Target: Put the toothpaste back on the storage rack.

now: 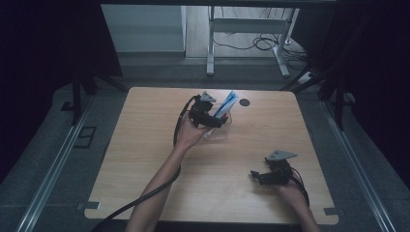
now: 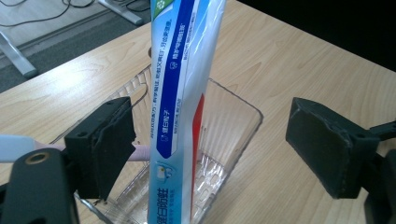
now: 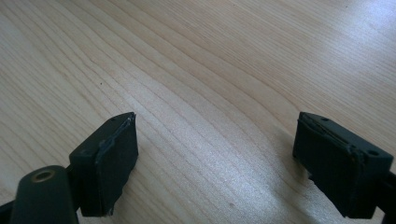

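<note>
The toothpaste box [image 2: 180,116] stands in the clear tray [image 2: 238,123] at the table's far middle. The left gripper [image 2: 210,140] is wide open around it and looks ready to pull away. The right gripper [image 3: 217,163] waits open, near right.

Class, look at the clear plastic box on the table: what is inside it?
In the clear plastic box a blue-and-white toothpaste package stands upright, with a pinkish toothbrush handle behind it. The handle's far end is hidden by the left gripper.

We see a table [image 2: 289,60] of pale wood with fine grain and a smooth, faintly satin finish. The tray [image 2: 233,135] is clear, ribbed, glossy plastic. The toothbrush package [image 2: 180,93] is glossy printed card under clear plastic film. The left gripper [image 2: 212,140] and right gripper [image 3: 215,161] carry matt black, slightly rough pads.
</note>
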Tool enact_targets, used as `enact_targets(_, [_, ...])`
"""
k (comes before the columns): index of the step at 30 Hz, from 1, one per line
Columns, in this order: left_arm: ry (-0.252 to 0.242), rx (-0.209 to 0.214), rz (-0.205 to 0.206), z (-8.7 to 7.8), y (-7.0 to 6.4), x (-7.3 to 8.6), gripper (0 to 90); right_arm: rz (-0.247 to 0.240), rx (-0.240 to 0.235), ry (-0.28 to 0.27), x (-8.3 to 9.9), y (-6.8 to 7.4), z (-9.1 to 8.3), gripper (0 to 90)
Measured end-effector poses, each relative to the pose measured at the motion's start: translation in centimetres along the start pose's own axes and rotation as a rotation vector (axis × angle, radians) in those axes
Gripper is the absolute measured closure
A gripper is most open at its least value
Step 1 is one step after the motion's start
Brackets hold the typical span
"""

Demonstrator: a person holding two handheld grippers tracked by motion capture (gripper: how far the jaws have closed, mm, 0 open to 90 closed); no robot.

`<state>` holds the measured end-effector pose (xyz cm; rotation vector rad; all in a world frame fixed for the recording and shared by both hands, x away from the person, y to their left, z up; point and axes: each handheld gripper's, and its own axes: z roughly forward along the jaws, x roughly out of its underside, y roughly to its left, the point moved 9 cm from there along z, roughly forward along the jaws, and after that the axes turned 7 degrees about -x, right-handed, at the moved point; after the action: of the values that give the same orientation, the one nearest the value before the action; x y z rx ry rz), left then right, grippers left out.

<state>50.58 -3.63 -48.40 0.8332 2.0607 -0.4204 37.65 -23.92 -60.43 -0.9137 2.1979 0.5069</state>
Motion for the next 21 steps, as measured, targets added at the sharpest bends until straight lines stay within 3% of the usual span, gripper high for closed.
enact_targets(12, [-0.011, 0.034, -0.002, -1.6, -0.6, 0.4, 13.9, 0.001, 0.001, 0.0, 0.0, 0.0, 0.0, 14.1])
enact_targets(21, [-0.017, 0.025, 0.039, -2.8, -1.2, 0.7, 12.7, 0.0, 0.001, 0.0, 0.0, 0.0, 0.0, 14.1])
